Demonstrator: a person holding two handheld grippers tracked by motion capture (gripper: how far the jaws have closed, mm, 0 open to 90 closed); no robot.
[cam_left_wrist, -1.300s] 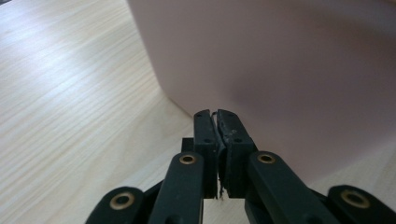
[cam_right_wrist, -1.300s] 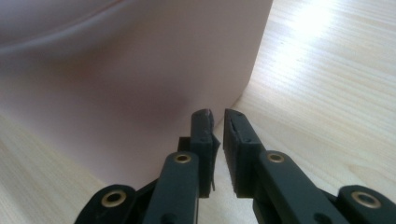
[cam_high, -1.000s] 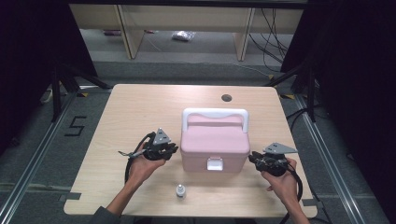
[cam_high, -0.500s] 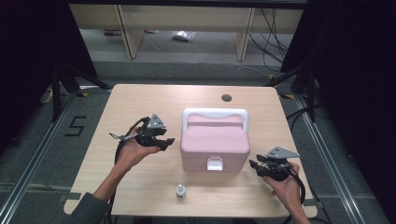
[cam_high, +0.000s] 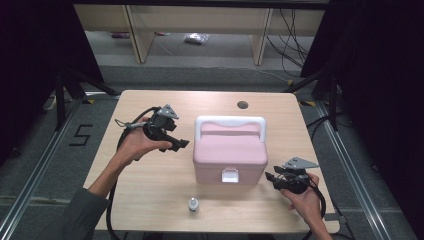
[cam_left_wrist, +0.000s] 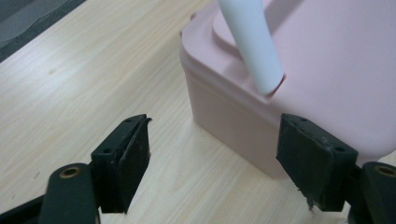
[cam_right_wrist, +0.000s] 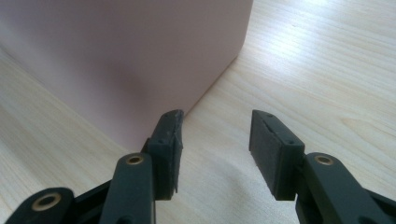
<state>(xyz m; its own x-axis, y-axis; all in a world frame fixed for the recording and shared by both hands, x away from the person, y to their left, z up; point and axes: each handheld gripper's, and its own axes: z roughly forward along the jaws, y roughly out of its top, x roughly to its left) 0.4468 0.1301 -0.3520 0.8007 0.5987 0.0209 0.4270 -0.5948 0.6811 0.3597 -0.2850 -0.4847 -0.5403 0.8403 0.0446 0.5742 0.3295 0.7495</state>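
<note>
Pink box (cam_high: 229, 152), one; small bottle (cam_high: 193, 204), one; two grippers.

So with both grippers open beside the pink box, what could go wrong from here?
1. The left gripper points at the box near one end of its white handle; it might bump the wall and shift the box instead of gripping.
2. The right gripper sits low by the box's near corner and could snag it.
3. The small bottle stands near the front edge, where a forearm may topple it.
</note>
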